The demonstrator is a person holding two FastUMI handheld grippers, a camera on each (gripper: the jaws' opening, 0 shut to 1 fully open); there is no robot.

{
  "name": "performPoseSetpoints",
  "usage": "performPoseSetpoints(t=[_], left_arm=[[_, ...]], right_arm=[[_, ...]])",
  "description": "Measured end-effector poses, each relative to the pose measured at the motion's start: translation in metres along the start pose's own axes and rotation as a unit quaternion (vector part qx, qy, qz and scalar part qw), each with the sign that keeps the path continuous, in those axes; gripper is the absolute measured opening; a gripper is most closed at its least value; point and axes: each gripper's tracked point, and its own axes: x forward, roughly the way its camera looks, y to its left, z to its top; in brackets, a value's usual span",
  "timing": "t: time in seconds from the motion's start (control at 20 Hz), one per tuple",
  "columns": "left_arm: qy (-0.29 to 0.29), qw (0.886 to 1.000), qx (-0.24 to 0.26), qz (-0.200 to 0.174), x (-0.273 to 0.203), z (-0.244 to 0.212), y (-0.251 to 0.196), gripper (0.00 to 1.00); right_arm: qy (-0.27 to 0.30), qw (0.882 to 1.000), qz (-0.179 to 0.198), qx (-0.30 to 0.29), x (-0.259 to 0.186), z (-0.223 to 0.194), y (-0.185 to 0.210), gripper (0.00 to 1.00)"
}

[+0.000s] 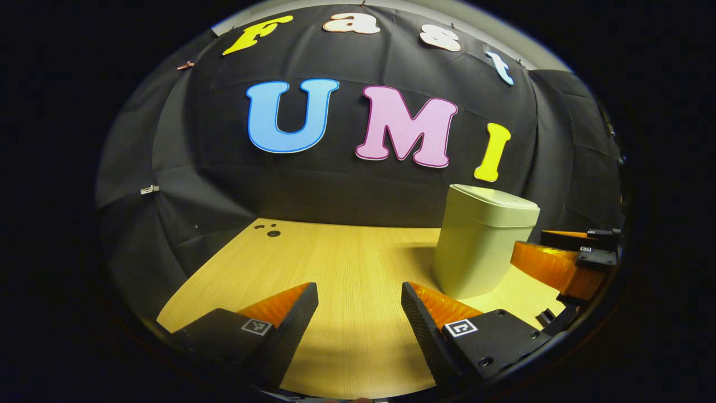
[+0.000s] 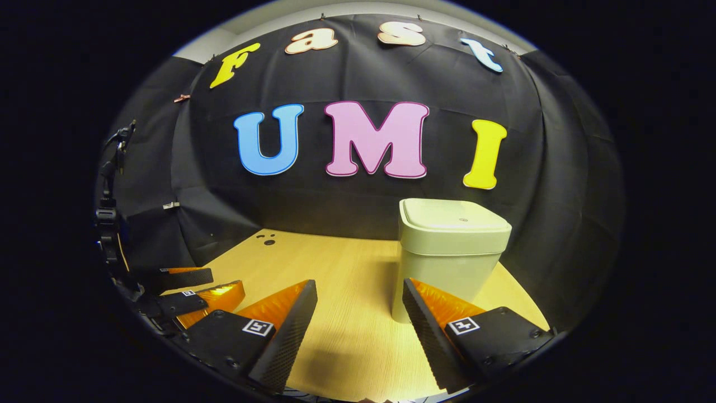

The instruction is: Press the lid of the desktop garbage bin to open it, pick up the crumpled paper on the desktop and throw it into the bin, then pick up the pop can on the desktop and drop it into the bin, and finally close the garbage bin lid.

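Note:
A pale green desktop bin (image 1: 481, 246) stands on the wooden table (image 1: 347, 263) with its lid (image 1: 495, 198) down flat. In the right gripper view the bin (image 2: 447, 252) sits just ahead and to the right, its lid (image 2: 453, 218) shut. My left gripper (image 1: 359, 313) is open above bare table, left of the bin. My right gripper (image 2: 359, 310) is open too, with the bin close behind its right finger. The right gripper (image 1: 570, 257) appears at the right edge of the left gripper view, beside the bin. The left gripper (image 2: 190, 294) appears low on the left of the right gripper view.
Black cloth walls close the booth behind and at both sides. A few small dark holes (image 1: 268, 229) mark the table's far left corner. Bare wood stretches left of the bin toward the holes (image 2: 267, 239).

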Motion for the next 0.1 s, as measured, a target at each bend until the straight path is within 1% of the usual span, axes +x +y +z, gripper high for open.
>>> performPoseSetpoints(t=[0.1], left_arm=[[0.001, 1.000, -0.002, 0.001, 0.0003, -0.0008, 0.0005, 0.96]], right_arm=[[0.010, 1.000, 0.000, 0.003, 0.0002, -0.0064, -0.0015, 0.96]])
